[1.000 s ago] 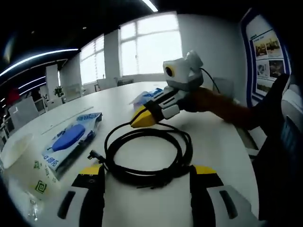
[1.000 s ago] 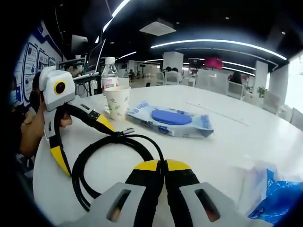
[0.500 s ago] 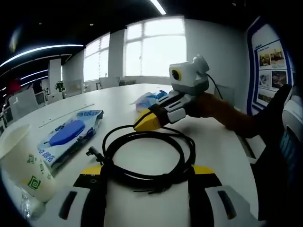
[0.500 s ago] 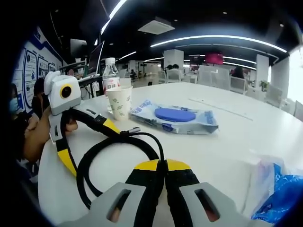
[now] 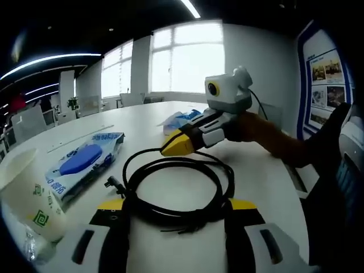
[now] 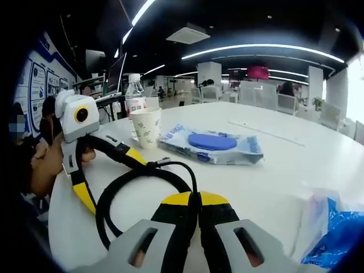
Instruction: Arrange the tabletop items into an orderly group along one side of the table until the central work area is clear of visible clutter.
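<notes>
Cable (image 5: 176, 187), coiled on the table (image 5: 256, 165) at lower centre of the left gripper view, lies between the spread fingers of the left gripper (image 5: 173, 207), while the right gripper (image 6: 193, 199), fingers closed and seemingly empty, sits just beside the loop, so a one-sided grasp could uncoil it toward the cup (image 6: 146, 127).

1. The coiled cable (image 5: 176, 190) is black, on a white worktop (image 6: 273, 142).
2. The wipes pack (image 6: 211, 146) is pale blue with a darker blue oval.
3. The paper cup (image 6: 147, 128) is white with green motifs.
4. Both grippers' jaws are yellow-tipped.
</notes>
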Demonstrator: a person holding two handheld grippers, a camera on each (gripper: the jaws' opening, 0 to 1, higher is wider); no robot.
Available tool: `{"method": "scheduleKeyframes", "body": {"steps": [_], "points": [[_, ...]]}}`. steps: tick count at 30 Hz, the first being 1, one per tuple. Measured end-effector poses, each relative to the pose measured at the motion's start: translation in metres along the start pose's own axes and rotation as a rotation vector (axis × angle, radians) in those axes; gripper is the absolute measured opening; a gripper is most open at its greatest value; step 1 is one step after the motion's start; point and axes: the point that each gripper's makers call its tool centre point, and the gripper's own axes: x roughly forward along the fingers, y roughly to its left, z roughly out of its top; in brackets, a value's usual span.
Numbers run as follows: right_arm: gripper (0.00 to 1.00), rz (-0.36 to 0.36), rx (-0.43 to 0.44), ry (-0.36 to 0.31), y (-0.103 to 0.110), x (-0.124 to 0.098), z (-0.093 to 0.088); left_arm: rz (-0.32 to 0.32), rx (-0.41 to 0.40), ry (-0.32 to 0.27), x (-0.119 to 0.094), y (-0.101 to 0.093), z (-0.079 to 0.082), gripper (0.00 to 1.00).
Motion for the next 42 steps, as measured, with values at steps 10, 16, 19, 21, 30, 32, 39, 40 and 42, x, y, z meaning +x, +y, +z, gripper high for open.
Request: {"method": "scheduleKeyframes", "body": {"steps": [10,16,19,21,30,32,39,40,42], "points": [[0.01,0.0,-0.003,-0.03,0.001,-0.004,0.008,0.006,0.016,-0.03,-0.006,-0.001,0.007,0.65],[0.01,-0.005,-0.017,-0.048,0.001,-0.009,0.016,0.012,0.027,-0.052,-0.011,-0.001,0.016,0.64],[0.01,-0.012,-0.023,-0.067,0.002,-0.014,0.025,0.015,0.04,-0.075,-0.014,-0.002,0.024,0.64],[0.01,-0.018,-0.031,-0.077,0.003,-0.017,0.03,0.016,0.053,-0.077,-0.016,-0.002,0.028,0.63],[0.01,-0.037,-0.077,-0.119,0.008,-0.032,0.062,0.028,0.096,-0.103,-0.03,-0.005,0.049,0.63],[0.01,-0.04,-0.089,-0.126,0.01,-0.035,0.069,0.034,0.11,-0.112,-0.034,-0.005,0.055,0.63],[0.01,-0.051,-0.119,-0.154,0.017,-0.048,0.087,0.043,0.142,-0.136,-0.047,-0.012,0.071,0.63],[0.01,-0.051,-0.121,-0.156,0.018,-0.048,0.088,0.044,0.143,-0.137,-0.048,-0.012,0.072,0.63],[0.01,-0.053,-0.127,-0.157,0.019,-0.05,0.089,0.046,0.149,-0.139,-0.049,-0.014,0.073,0.63]]}}
